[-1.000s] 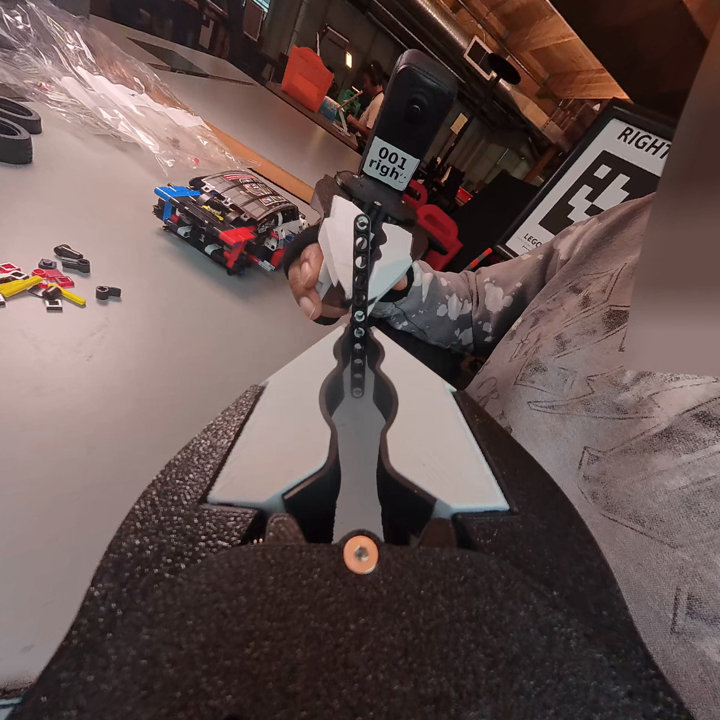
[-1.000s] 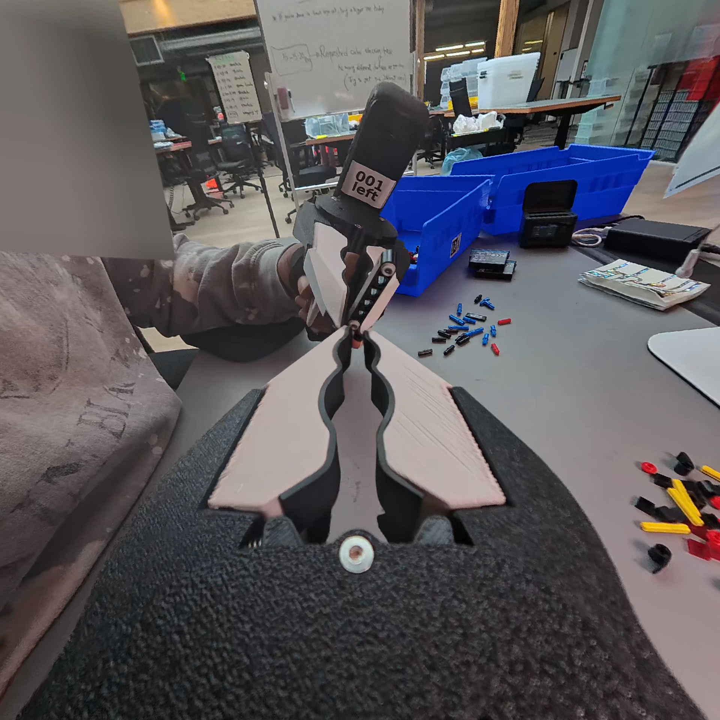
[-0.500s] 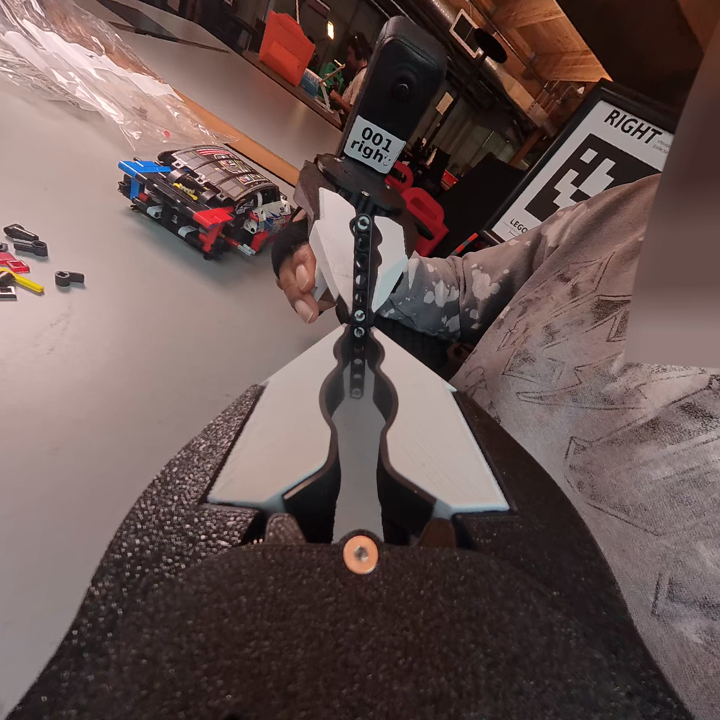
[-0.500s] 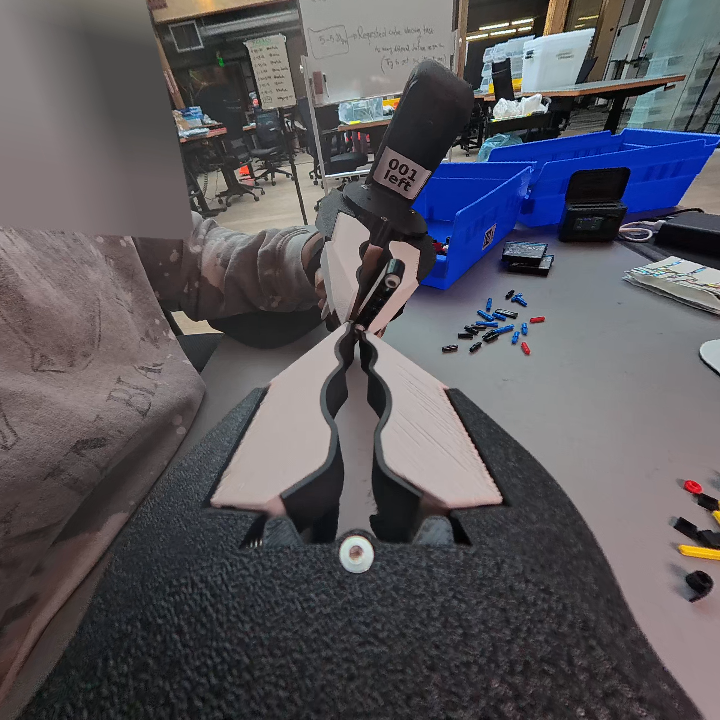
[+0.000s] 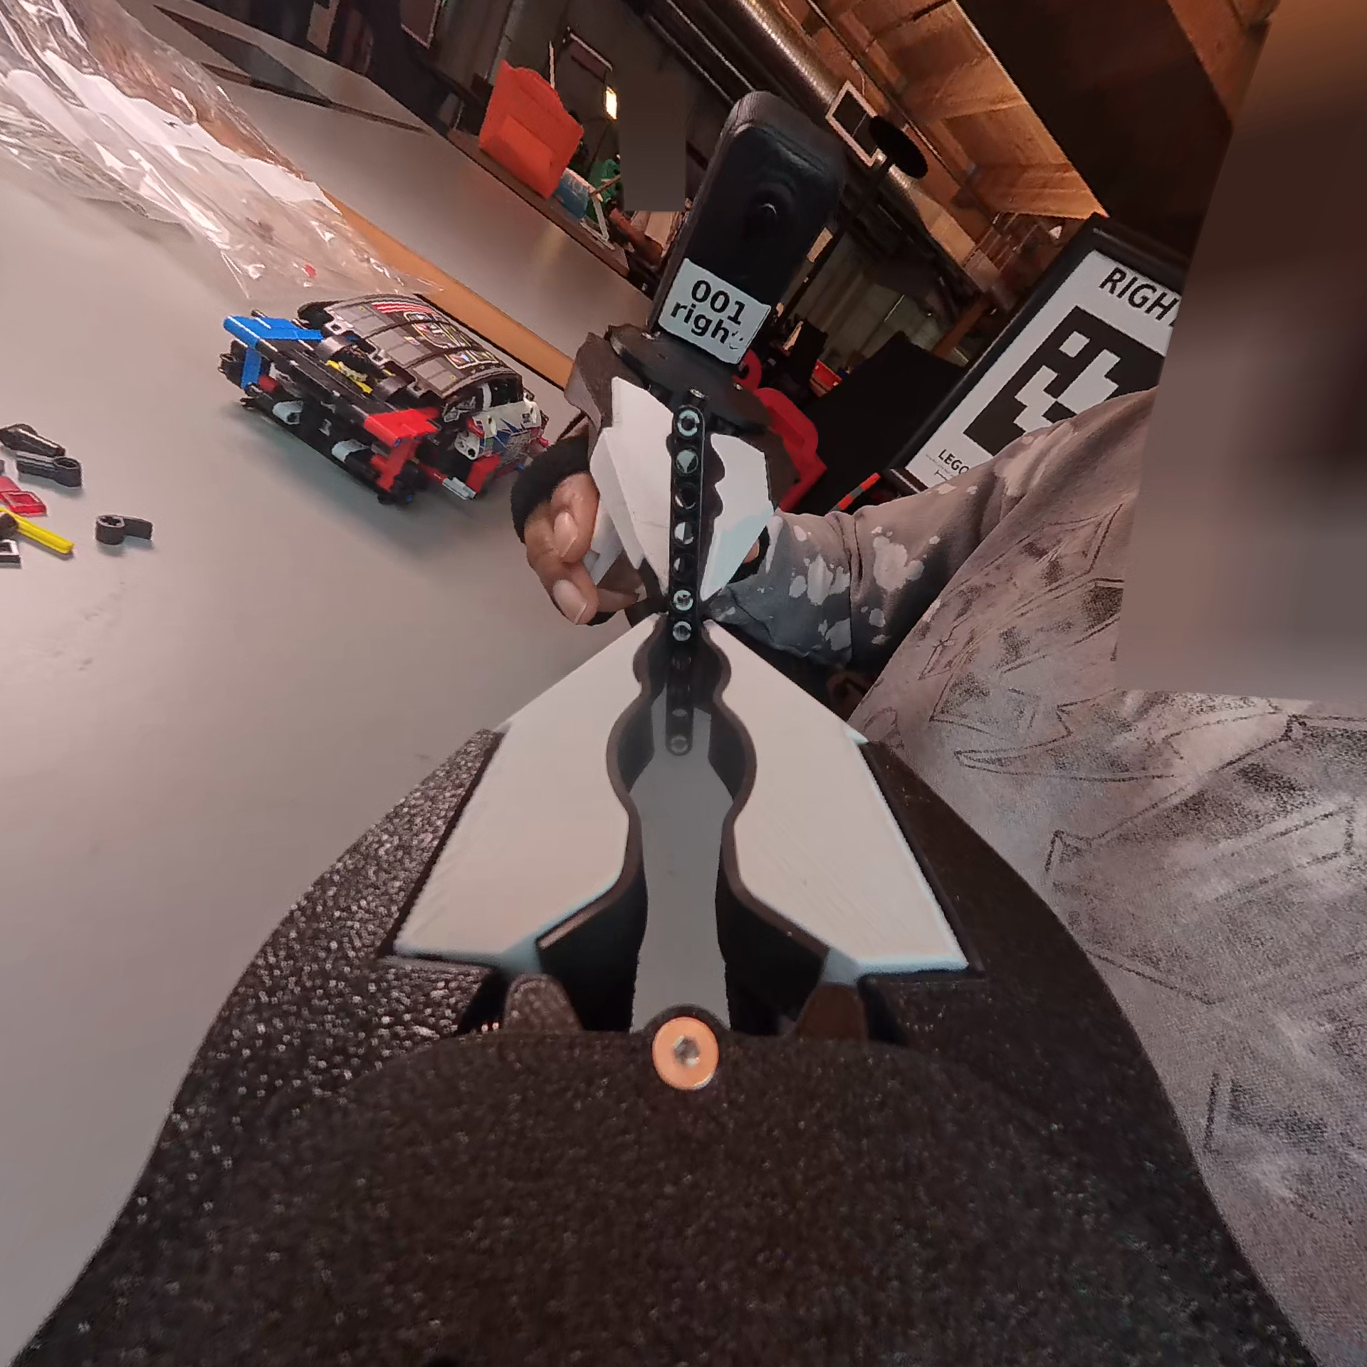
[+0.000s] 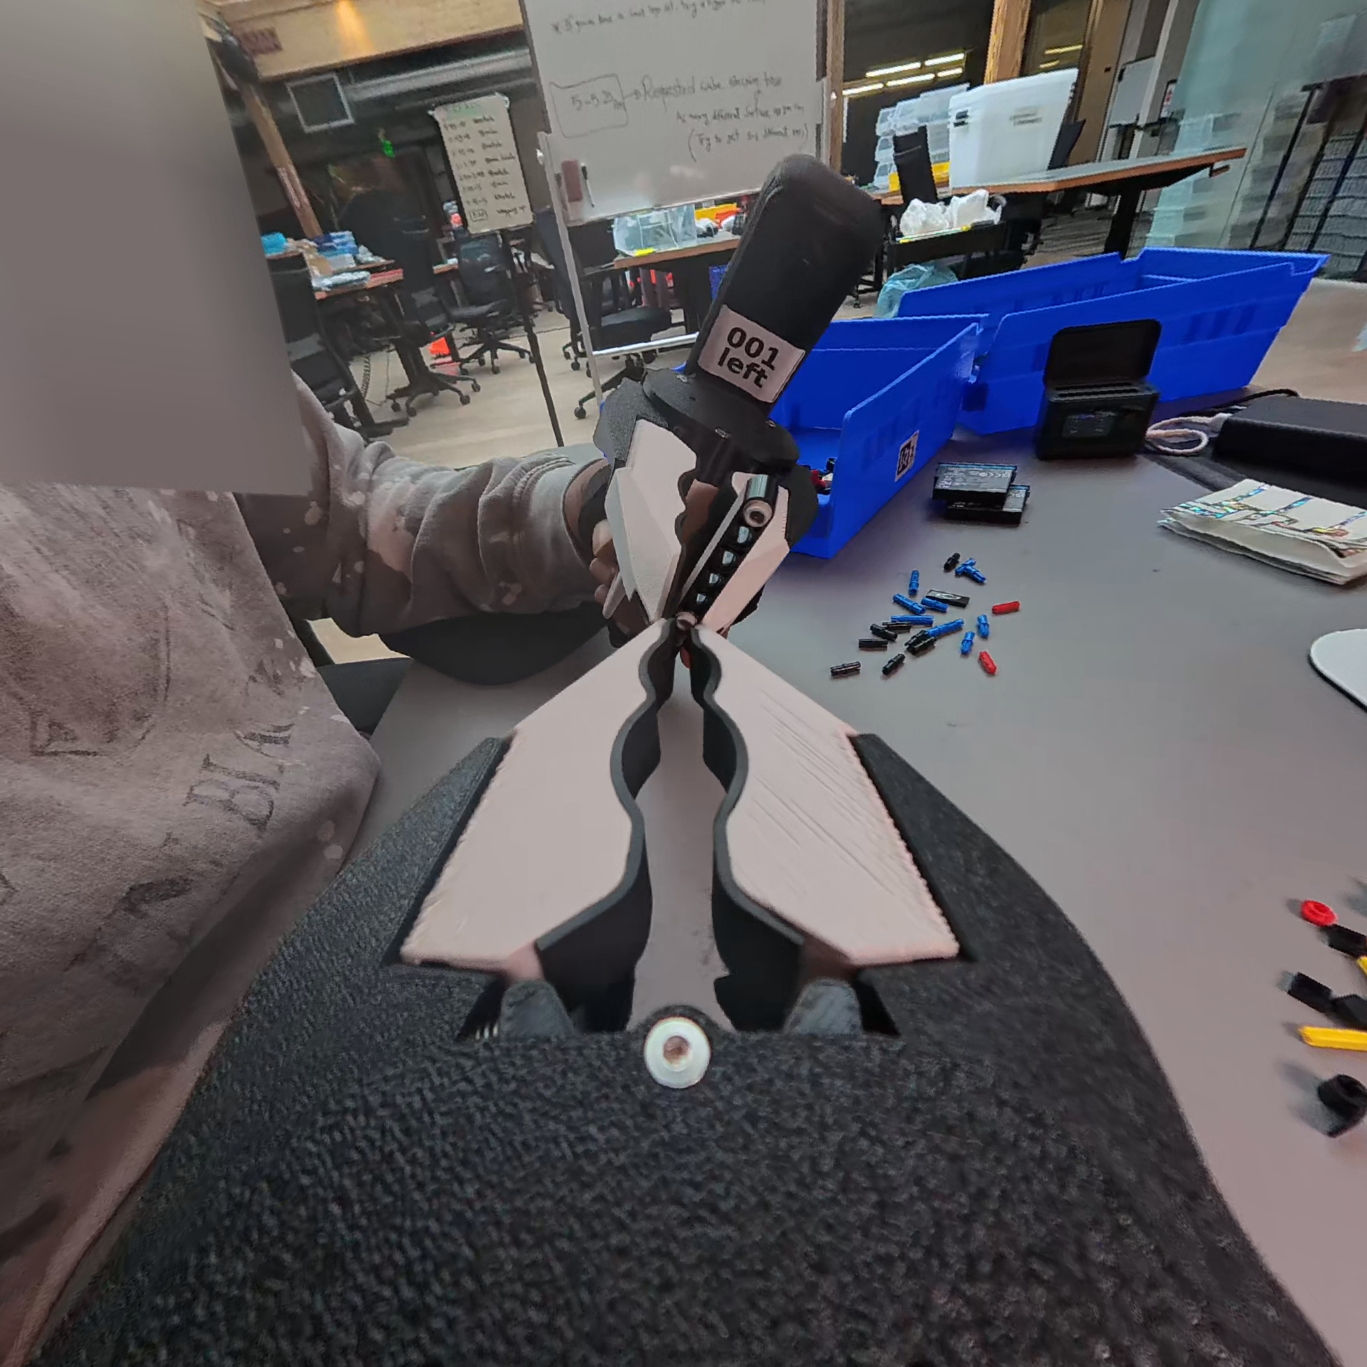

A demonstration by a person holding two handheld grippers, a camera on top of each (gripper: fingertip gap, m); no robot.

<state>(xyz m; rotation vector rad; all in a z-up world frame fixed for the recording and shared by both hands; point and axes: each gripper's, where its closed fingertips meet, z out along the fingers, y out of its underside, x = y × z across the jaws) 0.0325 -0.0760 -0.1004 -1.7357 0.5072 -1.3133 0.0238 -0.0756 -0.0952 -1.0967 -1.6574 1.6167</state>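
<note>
Left gripper (image 5: 682,629) clenched on a long black holed beam (image 5: 684,518), tips pinching it near its lower third; beam runs forward along the fingers, held clear above the grey table (image 5: 222,703). Right gripper (image 6: 680,629) closed on a small red piece (image 6: 685,654) at its tips, pressed against the near end of the beam; the two grippers meet tip to tip.

Two blue bins (image 6: 888,414) lie tipped on their sides on the table, open mouths facing away, contents not visible; loose blue, black and red pins (image 6: 925,625) scattered just in front. Small open black case (image 6: 1095,399) beside the bins. A partly built toy car (image 5: 377,399) stands well apart; crumpled clear plastic bag (image 5: 133,148) beyond it.
</note>
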